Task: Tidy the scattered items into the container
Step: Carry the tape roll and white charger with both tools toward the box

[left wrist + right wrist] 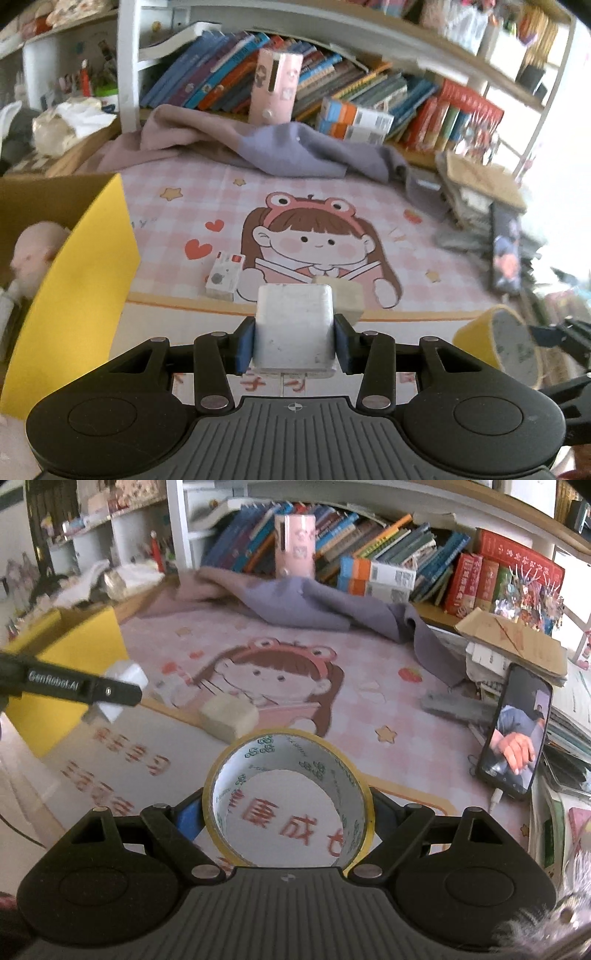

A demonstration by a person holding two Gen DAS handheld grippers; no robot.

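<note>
My left gripper (294,343) is shut on a white charger block (295,325) and holds it above the pink cartoon desk mat (424,266); it also shows in the right wrist view (123,681). My right gripper (286,819) is shut on a yellow tape roll (288,797), seen at the right edge of the left wrist view (506,343). A beige eraser (229,716) lies on the mat, partly hidden behind the charger in the left wrist view (349,295). A small white box (225,275) lies left of it. The yellow cardboard box (81,273) stands at the left.
A doll head (33,251) lies inside the box. A purple cloth (314,605) is crumpled at the back before a shelf of books (332,81). A phone (517,734) leans on stacked papers (517,646) at the right.
</note>
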